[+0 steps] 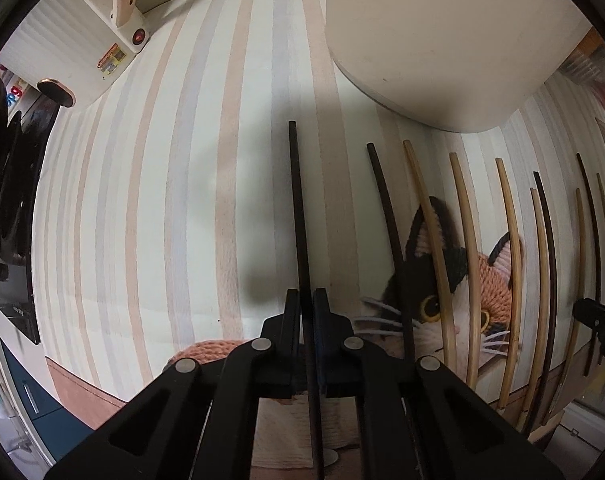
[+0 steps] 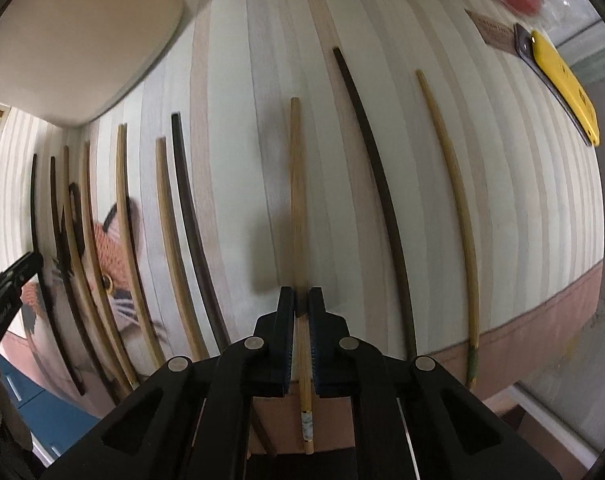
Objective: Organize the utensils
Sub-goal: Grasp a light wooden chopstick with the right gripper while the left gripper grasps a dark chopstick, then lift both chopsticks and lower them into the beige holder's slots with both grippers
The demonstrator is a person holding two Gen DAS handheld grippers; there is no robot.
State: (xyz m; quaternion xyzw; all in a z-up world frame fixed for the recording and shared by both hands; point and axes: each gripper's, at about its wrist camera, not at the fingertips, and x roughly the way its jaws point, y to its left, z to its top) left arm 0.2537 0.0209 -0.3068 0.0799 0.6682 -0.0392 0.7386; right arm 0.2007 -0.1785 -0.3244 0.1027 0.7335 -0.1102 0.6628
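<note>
Chopsticks point(image 2: 298, 208) (slim, bamboo) on striped cloth point(image 2: 238, 80)

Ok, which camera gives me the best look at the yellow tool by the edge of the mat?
The right wrist view. There the yellow tool lies whole at the upper right, past the striped mat, clear of the chopsticks. The left wrist view shows at most a yellow sliver at its far right edge, too small to identify.
</note>
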